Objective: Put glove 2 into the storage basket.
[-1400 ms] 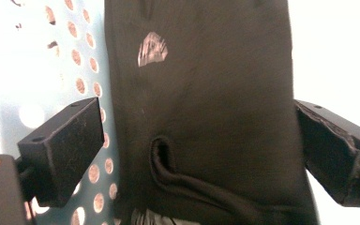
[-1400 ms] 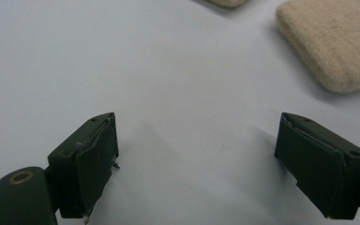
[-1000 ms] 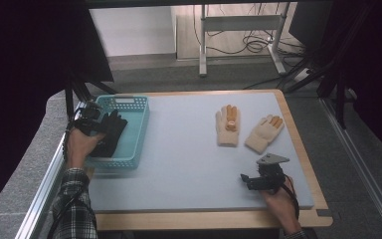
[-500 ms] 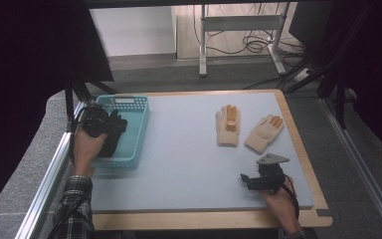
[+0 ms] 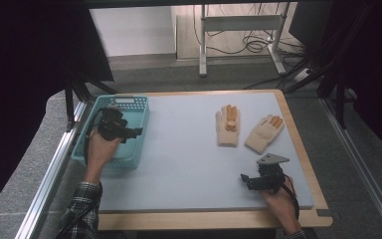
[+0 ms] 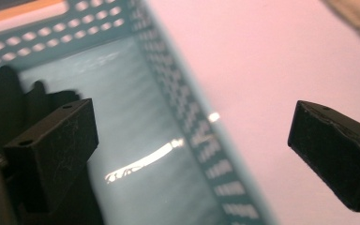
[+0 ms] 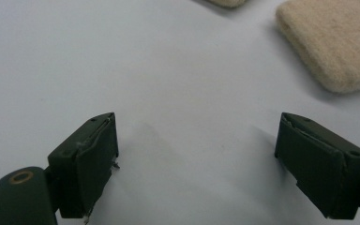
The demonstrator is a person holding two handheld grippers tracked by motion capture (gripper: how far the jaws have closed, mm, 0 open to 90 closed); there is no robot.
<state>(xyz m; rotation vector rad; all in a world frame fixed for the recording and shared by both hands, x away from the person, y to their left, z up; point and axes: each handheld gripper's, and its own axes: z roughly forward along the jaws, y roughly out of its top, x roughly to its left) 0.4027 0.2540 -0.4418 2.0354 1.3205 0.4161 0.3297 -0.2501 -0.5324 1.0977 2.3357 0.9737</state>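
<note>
A teal slotted basket (image 5: 129, 158) stands at the table's left edge. My left gripper (image 5: 131, 132) hovers over it, open, with nothing between its jaws. In the left gripper view (image 6: 192, 150) a black glove (image 6: 9, 98) lies on the basket floor beside the left jaw, and the basket's wall (image 6: 187, 117) runs between the jaws. Two beige gloves with orange fingertips (image 5: 227, 125) (image 5: 264, 132) lie flat at the right back of the table. My right gripper (image 5: 247, 180) sits low on the table in front of them, open and empty. In the right gripper view (image 7: 197, 164) a beige glove cuff (image 7: 328, 42) lies beyond the right jaw.
The white table top (image 5: 184, 149) has a wooden rim (image 5: 214, 219) along the front and right. A metal rail (image 5: 49, 179) runs along the left side. A desk frame and cables (image 5: 238, 30) stand on the floor beyond the table.
The black glove seen at the left gripper over the basket now lies inside the basket, and the left hand has drawn back a little. The right gripper has stayed put.
</note>
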